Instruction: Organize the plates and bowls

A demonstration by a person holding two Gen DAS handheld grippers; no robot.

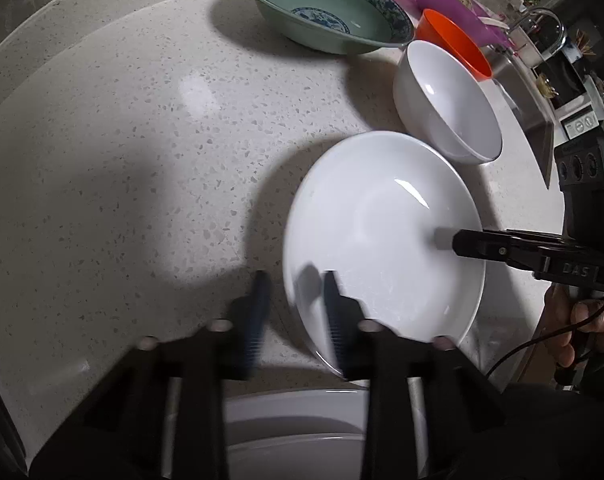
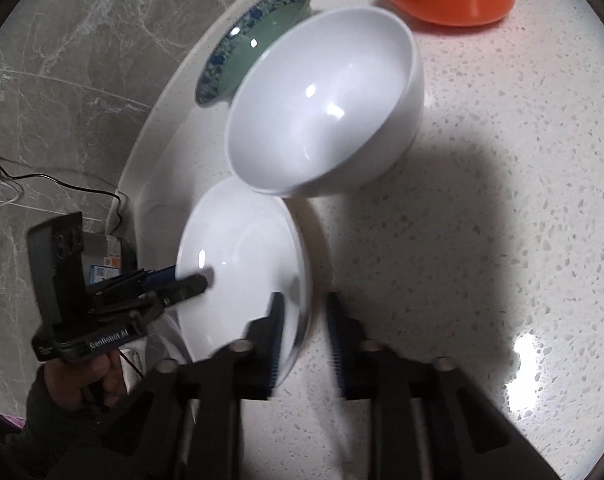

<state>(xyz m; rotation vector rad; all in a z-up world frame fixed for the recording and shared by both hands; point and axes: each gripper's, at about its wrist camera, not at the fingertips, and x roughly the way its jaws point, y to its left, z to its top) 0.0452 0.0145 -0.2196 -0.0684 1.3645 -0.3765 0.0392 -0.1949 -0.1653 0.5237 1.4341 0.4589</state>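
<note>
Surface: a pale speckled stone countertop (image 1: 122, 140), with grey marbled floor beyond its curved edge.
Left gripper (image 1: 296, 284): its fingers straddle the near rim of the white plate (image 1: 382, 220), one above and one below. From the right wrist view they look pinched on that rim.
Right gripper (image 2: 304, 300): closed on the opposite rim of the same plate, with one finger over the inside and one outside. Its own view is blurred.
Plate: held at both edges just over the countertop; I cannot tell whether it still touches the surface.
White bowl (image 1: 450, 100): upright, just beyond the plate.
Orange bowl (image 1: 450, 36): right behind the white bowl.
Green bowl (image 1: 326, 4): blue-patterned rim, further back near the edge.
Right hand (image 1: 582, 320): wrapped around the gripper's handle.
</note>
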